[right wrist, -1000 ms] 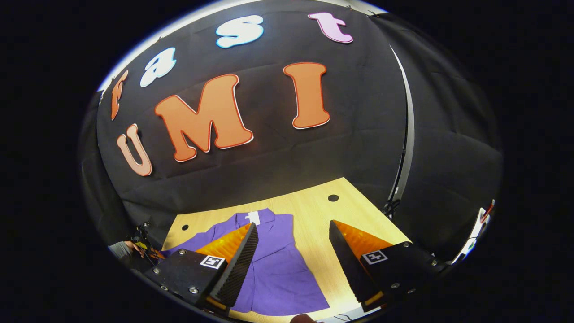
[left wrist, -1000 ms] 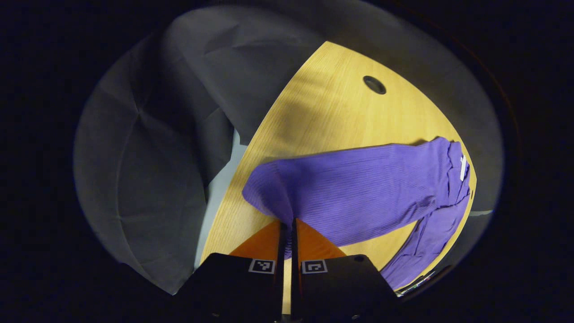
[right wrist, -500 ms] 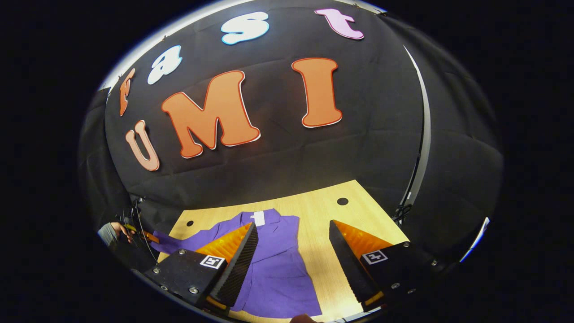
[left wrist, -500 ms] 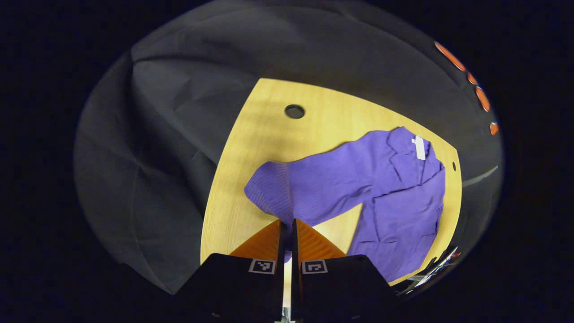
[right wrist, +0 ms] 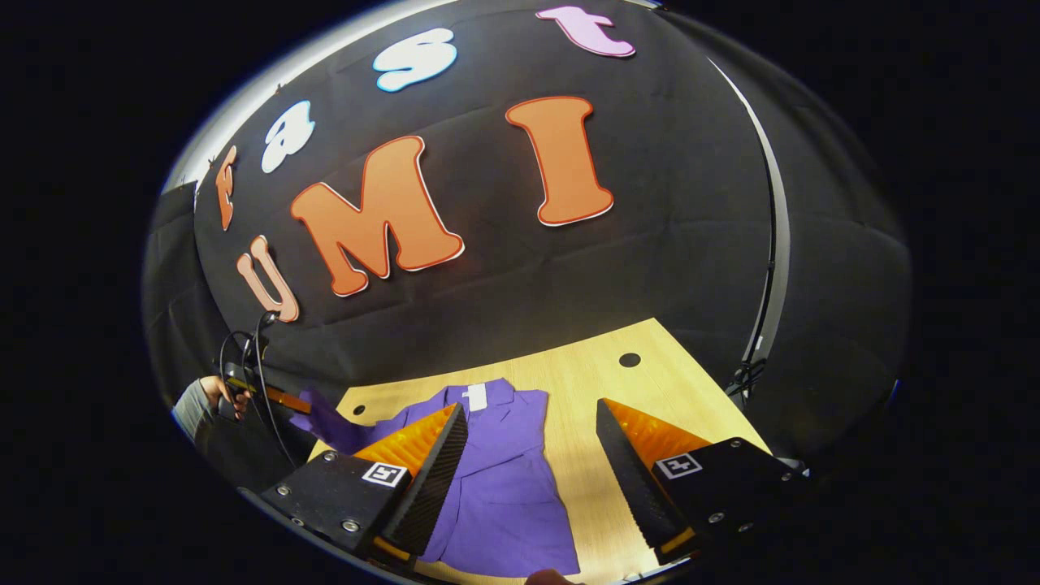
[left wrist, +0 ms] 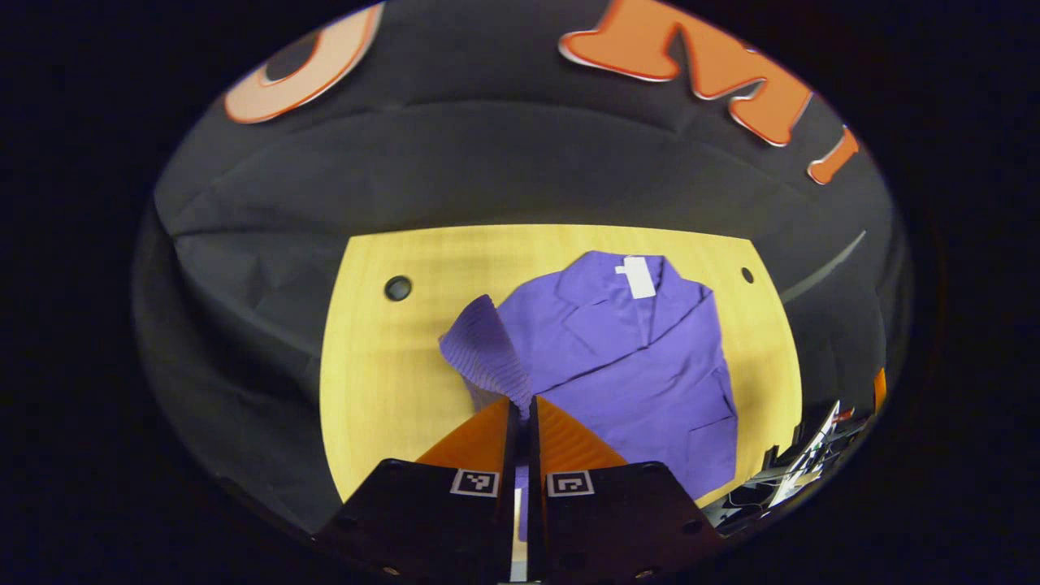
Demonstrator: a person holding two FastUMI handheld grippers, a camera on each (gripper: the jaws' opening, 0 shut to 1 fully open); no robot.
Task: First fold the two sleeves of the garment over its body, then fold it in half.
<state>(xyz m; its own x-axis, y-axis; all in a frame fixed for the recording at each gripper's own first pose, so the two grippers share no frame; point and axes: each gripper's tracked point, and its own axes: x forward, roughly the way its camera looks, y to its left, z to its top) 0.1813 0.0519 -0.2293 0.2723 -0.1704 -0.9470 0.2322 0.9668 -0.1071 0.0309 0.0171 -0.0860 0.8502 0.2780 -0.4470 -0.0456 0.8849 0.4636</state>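
Left gripper view: hand-held gripper (left wrist: 520,410) pinching raised sleeve (left wrist: 487,349)

light wood table (left wrist: 382,357) noted, w/ round cable holes: one at left (left wrist: 398,288), a smaller one at right (left wrist: 747,275) in left gripper view. black cloth wall (right wrist: 650,244) seen behind table, creased. pale vertical strip (right wrist: 778,244) observed at wall's right side, dark cable bunch (right wrist: 743,378) at its base.

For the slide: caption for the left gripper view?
Left gripper shut on the purple garment's sleeve, lifting it above the wooden table.
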